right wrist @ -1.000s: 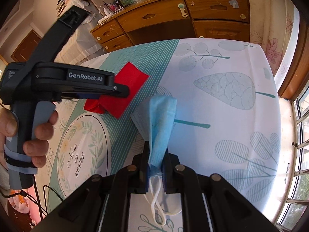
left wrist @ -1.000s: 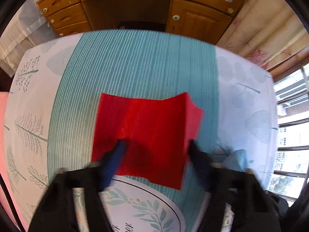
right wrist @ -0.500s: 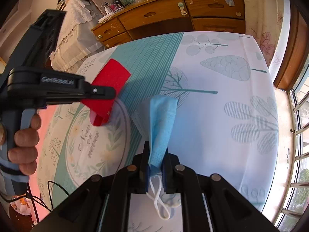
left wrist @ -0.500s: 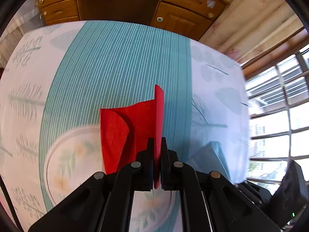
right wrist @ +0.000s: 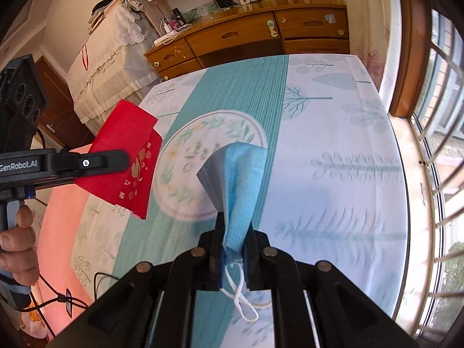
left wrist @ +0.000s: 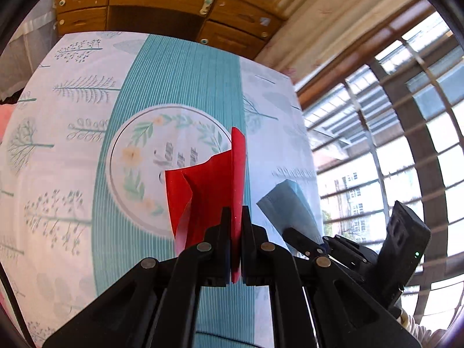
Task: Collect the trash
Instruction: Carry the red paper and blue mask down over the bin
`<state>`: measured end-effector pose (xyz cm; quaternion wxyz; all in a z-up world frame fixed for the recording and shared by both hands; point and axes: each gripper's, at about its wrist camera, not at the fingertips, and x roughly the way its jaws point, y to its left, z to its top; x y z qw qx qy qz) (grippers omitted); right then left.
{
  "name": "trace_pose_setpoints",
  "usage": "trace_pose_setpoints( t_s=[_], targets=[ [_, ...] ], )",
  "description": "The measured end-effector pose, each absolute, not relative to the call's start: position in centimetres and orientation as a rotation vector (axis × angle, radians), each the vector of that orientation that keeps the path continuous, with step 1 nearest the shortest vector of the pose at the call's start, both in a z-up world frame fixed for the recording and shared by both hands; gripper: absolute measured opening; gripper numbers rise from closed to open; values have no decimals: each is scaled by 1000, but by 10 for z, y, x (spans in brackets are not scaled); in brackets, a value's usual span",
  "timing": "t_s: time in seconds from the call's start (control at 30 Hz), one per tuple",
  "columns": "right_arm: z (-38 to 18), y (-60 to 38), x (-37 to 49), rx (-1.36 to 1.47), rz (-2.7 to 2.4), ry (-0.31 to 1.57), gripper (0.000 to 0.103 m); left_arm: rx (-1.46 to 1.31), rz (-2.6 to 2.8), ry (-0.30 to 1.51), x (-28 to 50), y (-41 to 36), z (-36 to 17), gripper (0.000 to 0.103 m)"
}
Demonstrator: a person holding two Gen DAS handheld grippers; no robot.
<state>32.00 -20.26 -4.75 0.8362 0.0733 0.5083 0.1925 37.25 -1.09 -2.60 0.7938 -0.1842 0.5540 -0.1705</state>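
1. Both grippers are now lifted clear of the bed; a second ago my left jaws were still spread over the red paper lying flat on the cover.
2. My left gripper (left wrist: 234,220) is clamping fully closed on the red envelope (left wrist: 208,191), which is hanging crumpled in the air above the round floral print.
3. From the right wrist view, I am seeing gold print on that envelope (right wrist: 127,156) and a hand (right wrist: 18,249) gripping the left tool's handle.
4. My right gripper (right wrist: 233,237) is pinching a blue face mask (right wrist: 240,185), nearly closed, with the white ear loops (right wrist: 243,298) dangling below the jaws.
5. Below both items, the teal-striped bed cover (right wrist: 333,145) is lying bare, with a wooden dresser (right wrist: 255,34) beyond its far edge.
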Motion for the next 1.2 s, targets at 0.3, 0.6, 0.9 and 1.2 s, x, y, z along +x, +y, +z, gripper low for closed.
trace_pose_setpoints(
  t_s=[0.3, 0.6, 0.9, 1.2],
  targets=[
    [-21, -154, 163, 255, 277, 1028, 9, -284, -533, 1144, 237, 38, 7, 3],
    [-20, -114, 57, 254, 237, 1091, 9, -208, -608, 1194, 127, 62, -1, 3],
    [-59, -112, -7, 243, 199, 1228, 9, -194, -606, 1303, 56, 52, -53, 3],
    [-158, -146, -23, 333, 124, 1356, 9, -205, -574, 1418, 11, 25, -145, 3]
  ],
)
